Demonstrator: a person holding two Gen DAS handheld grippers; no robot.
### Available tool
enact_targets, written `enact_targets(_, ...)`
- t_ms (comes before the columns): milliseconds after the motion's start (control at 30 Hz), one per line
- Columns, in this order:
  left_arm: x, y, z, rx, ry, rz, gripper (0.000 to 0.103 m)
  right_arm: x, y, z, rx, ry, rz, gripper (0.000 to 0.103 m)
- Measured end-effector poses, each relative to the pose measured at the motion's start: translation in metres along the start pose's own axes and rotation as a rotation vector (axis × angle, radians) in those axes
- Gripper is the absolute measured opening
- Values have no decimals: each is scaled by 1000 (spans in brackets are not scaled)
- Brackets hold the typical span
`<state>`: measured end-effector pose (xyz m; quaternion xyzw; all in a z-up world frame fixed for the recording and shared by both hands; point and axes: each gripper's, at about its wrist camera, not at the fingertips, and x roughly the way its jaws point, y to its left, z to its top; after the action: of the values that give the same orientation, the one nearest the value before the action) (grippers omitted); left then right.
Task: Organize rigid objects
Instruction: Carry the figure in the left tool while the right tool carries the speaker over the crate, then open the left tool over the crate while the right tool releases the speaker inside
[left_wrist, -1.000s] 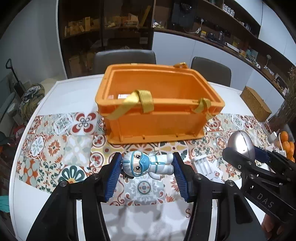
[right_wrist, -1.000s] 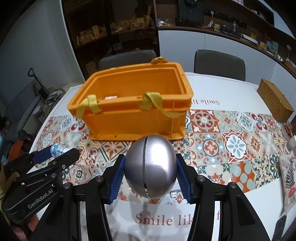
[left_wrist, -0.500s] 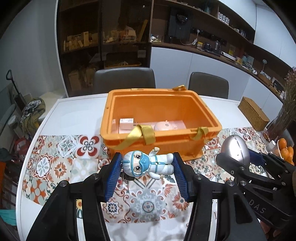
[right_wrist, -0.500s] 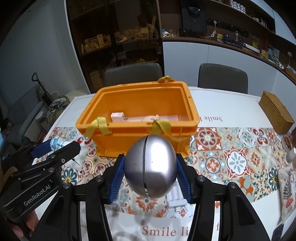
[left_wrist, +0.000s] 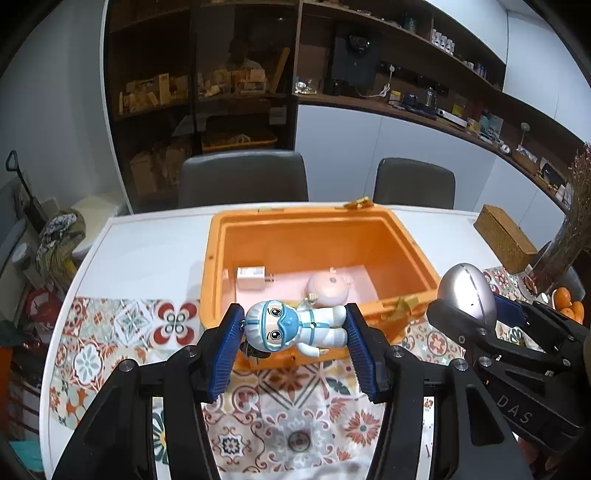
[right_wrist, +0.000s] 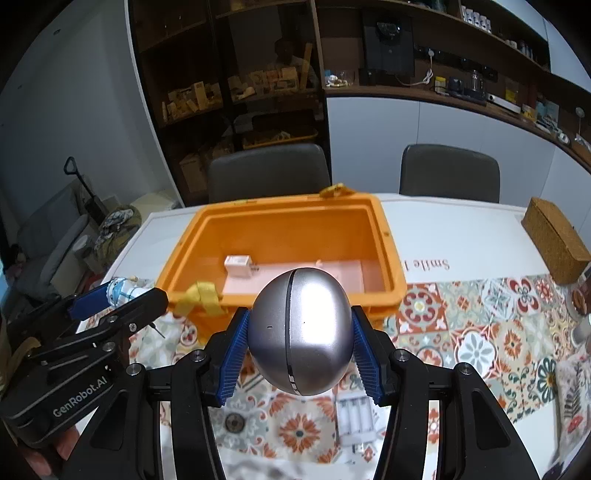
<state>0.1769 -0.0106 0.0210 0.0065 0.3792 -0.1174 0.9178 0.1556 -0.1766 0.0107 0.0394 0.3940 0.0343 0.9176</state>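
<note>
Left gripper (left_wrist: 295, 334) clamped on a small white-and-blue toy figure (left_wrist: 291, 328), held sideways between the blue pads, head to the left, over the near rim of the orange crate (left_wrist: 417, 258). Right gripper (right_wrist: 299, 341) clamped on a silver egg-shaped object (right_wrist: 300, 330), just short of the crate's near wall. Crate sits on the patterned table runner (right_wrist: 480, 332), yellow strap (right_wrist: 201, 297) hanging over its near edge. Inside the crate: white charger (left_wrist: 251, 277), pink round toy (left_wrist: 327, 288). White battery holder (right_wrist: 356, 417) lies on the runner near the right gripper.
</note>
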Motion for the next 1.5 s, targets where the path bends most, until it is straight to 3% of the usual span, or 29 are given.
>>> enact_targets(767,33,7,65,48,7,17,54,42,-10,69,39,85,-40,53)
enact_targets(1500,111,18,63,33,175,30,54,109,-10,76,0,216,-71,53)
